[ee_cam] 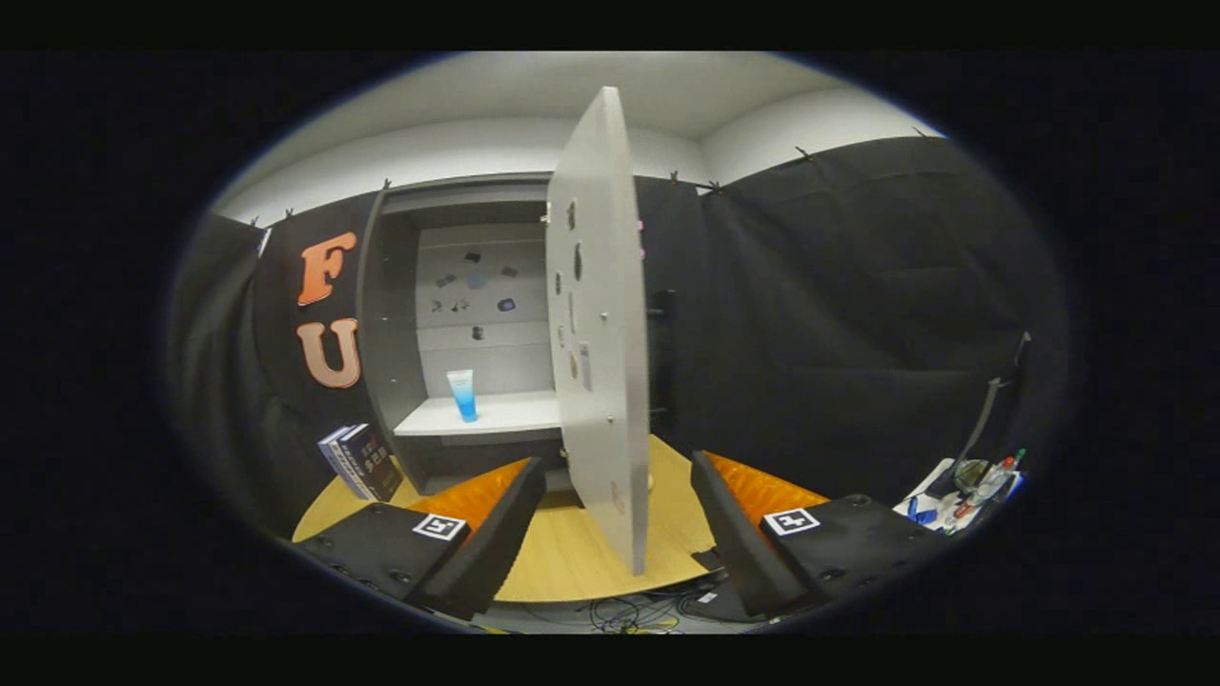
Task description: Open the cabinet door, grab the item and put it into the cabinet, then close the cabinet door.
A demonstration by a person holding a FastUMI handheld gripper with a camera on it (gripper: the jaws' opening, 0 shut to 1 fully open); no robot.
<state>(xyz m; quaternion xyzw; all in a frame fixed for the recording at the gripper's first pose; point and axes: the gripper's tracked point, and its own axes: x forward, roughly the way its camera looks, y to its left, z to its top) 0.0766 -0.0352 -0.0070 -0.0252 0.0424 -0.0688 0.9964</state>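
Staged recording booth, not a home.
Black cloth walls [839, 314] hang behind the cabinet [400, 314]; loose cables [634, 615] lie below the wooden bench [572, 553] carrying it.

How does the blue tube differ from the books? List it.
The tube stands upright on the cabinet shelf; the books lean on the table outside, beside the cabinet. The tube is light blue, the books dark. The tube stands alone; the books sit as a pair. The open fingers touch neither.
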